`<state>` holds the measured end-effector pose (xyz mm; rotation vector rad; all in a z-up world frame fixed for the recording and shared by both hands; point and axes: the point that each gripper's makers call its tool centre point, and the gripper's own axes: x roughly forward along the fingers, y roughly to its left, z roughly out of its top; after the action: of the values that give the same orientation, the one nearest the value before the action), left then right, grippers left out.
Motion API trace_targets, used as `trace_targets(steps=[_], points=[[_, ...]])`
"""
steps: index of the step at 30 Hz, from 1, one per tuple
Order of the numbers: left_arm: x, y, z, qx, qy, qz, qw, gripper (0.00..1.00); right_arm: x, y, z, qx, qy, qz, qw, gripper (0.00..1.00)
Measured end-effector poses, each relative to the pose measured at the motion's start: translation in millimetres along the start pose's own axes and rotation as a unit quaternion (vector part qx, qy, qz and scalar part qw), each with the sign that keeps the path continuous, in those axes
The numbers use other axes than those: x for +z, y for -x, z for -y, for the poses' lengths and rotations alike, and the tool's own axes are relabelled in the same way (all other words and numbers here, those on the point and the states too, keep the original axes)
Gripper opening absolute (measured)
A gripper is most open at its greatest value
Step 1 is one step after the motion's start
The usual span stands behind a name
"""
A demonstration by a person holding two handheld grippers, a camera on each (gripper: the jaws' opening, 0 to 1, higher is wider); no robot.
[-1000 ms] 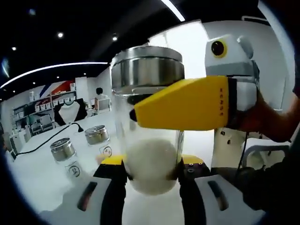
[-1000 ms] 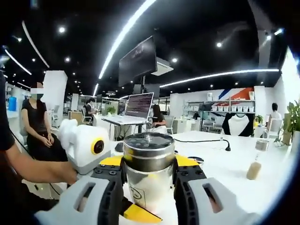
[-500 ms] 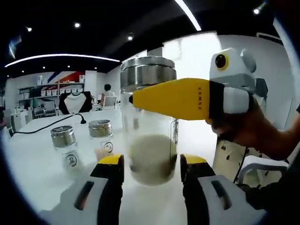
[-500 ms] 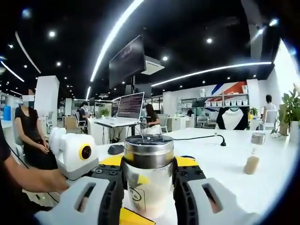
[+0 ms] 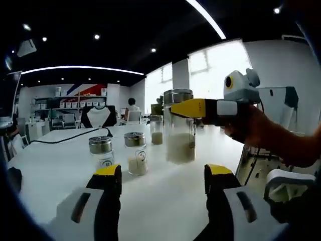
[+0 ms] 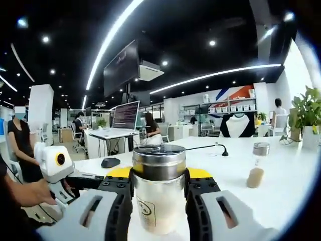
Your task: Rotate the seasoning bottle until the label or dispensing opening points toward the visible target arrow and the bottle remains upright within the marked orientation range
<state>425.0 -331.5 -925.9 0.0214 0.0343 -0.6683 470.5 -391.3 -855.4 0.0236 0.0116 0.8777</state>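
A tall glass seasoning bottle (image 5: 179, 125) with a steel lid and pale powder stands upright on the white table (image 5: 60, 170). My right gripper (image 6: 158, 193) is shut on it just below the lid; a small round label on the bottle (image 6: 159, 198) faces the right gripper view. In the left gripper view that gripper's yellow finger (image 5: 193, 107) crosses the bottle's upper part, held by a hand (image 5: 251, 128). My left gripper (image 5: 163, 178) is open, its yellow-tipped jaws wide apart and well short of the bottle. In the right gripper view the left gripper (image 6: 67, 173) sits off to the left.
Two small shaker jars (image 5: 101, 152) (image 5: 135, 159) stand left of the big bottle, and a third (image 5: 157, 130) behind it. Another small jar (image 6: 256, 168) stands to the right in the right gripper view. A black cable (image 5: 75, 134) runs over the table. A person (image 6: 20, 150) sits beyond.
My left gripper has let go of the bottle, opened wider and drawn back from it. The right gripper stays shut on the bottle, which stands upright on the table.
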Motion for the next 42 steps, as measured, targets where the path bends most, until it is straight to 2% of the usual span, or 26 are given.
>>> trace_targets(steps=[5, 6, 8, 10, 15, 27, 34, 35, 36, 42], points=[[-2.4, 11, -9.8, 0.014, -0.008, 0.003, 0.9999, 0.82, -6.6, 1, 14, -0.016, 0.013, 0.001, 0.9998, 0.37], [-2.8, 11, -10.3, 0.014, -0.009, 0.002, 0.9999, 0.86, -7.2, 1, 15, -0.018, 0.013, 0.001, 0.9998, 0.37], [-7.6, 13, -11.2, 0.014, -0.021, -0.018, 0.9995, 0.94, -10.3, 3, 25, -0.029, 0.008, 0.001, 0.9995, 0.37], [-5.5, 16, -13.6, 0.022, -0.033, -0.017, 0.9991, 1.00, -13.3, 2, 30, -0.032, 0.003, 0.001, 0.9995, 0.37], [-5.5, 19, -14.6, 0.014, -0.040, -0.029, 0.9987, 1.00, -19.9, -2, 42, -0.038, 0.000, -0.002, 0.9993, 0.37], [-11.5, 26, -19.5, 0.027, -0.040, -0.039, 0.9981, 1.00, -35.4, -19, 73, -0.063, 0.013, -0.022, 0.9977, 0.37], [-14.6, 27, -23.6, 0.032, -0.026, -0.036, 0.9985, 1.00, -42.8, -23, 80, -0.066, 0.018, -0.036, 0.9970, 0.38], [-15.1, 27, -23.5, 0.032, -0.026, -0.037, 0.9985, 1.00, -37.0, -25, 78, -0.057, 0.024, -0.020, 0.9979, 0.38], [-15.9, 27, -23.5, 0.032, -0.027, -0.038, 0.9984, 1.00, -40.4, -23, 79, -0.060, 0.022, -0.031, 0.9975, 0.38], [-15.0, 30, -23.2, 0.032, -0.021, -0.032, 0.9988, 1.00, -39.8, -22, 80, -0.054, 0.014, -0.026, 0.9981, 0.38]])
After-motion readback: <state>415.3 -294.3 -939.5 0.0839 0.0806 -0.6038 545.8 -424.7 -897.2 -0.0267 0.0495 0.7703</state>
